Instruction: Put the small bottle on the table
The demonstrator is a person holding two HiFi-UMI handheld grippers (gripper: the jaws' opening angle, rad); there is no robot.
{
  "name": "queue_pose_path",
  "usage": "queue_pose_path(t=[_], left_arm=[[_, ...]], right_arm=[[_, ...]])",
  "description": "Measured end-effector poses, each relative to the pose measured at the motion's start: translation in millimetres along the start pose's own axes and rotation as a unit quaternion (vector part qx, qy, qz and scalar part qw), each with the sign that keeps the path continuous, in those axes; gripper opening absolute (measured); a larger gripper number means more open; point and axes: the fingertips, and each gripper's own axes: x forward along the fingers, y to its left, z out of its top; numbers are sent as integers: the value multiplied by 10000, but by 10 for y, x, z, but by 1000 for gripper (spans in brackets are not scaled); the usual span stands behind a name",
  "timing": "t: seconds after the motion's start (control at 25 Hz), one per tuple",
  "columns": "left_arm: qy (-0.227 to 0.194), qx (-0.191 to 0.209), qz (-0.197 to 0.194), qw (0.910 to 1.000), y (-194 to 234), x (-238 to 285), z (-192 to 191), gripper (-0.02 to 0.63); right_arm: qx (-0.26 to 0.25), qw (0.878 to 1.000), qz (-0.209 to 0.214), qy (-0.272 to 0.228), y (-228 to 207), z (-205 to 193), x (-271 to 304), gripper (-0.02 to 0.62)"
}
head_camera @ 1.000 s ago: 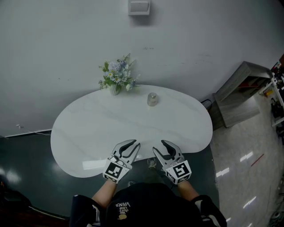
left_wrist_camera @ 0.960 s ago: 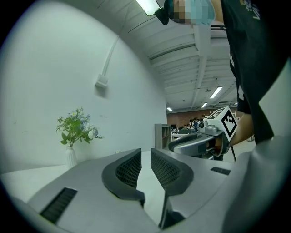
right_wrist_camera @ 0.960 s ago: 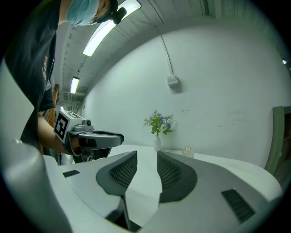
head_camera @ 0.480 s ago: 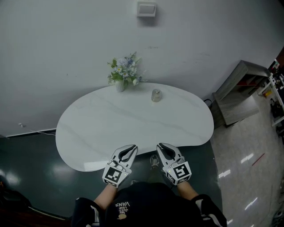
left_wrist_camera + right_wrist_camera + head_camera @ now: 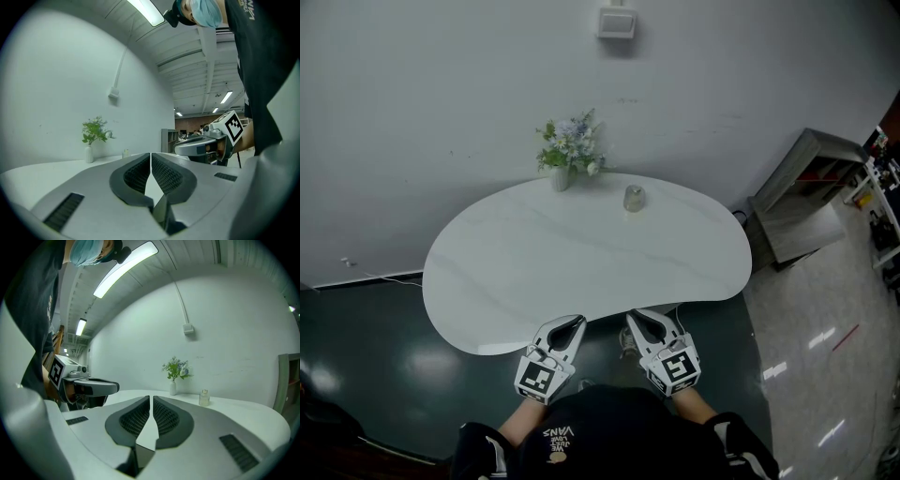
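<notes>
The small clear bottle (image 5: 634, 198) stands upright on the far side of the white table (image 5: 506, 272), right of a vase of flowers (image 5: 567, 150). Both grippers hover side by side at the table's near edge, far from the bottle. My left gripper (image 5: 575, 322) is shut with nothing in it, and its jaws have just been closing. My right gripper (image 5: 637, 318) is also shut and empty, its jaws having just closed too. The left gripper view has the bottle (image 5: 125, 153) small beyond the shut left gripper (image 5: 150, 155). It appears as a small bottle (image 5: 204, 398) past the right gripper (image 5: 151, 398).
A grey cabinet (image 5: 806, 192) stands to the table's right against the wall. A white wall box (image 5: 617, 21) hangs above the table. Dark floor lies left of and under the table, with glossy tiles (image 5: 825, 356) to the right. The person's dark top fills the bottom edge.
Both grippers have drawn back from over the table to its near edge, and their jaws went from open to shut. The bottle has not moved on the table.
</notes>
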Motion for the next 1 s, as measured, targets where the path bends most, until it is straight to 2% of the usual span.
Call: queue_pose_path(t=[0.44, 1.0], left_arm=[[67, 6, 61, 10000, -57, -190, -35, 26], [171, 58, 197, 9996, -43, -260, -109, 26]], right_arm=[[-4, 9998, 117, 137, 213, -81, -58, 48], [-5, 9998, 172, 96, 272, -67, -65, 46]])
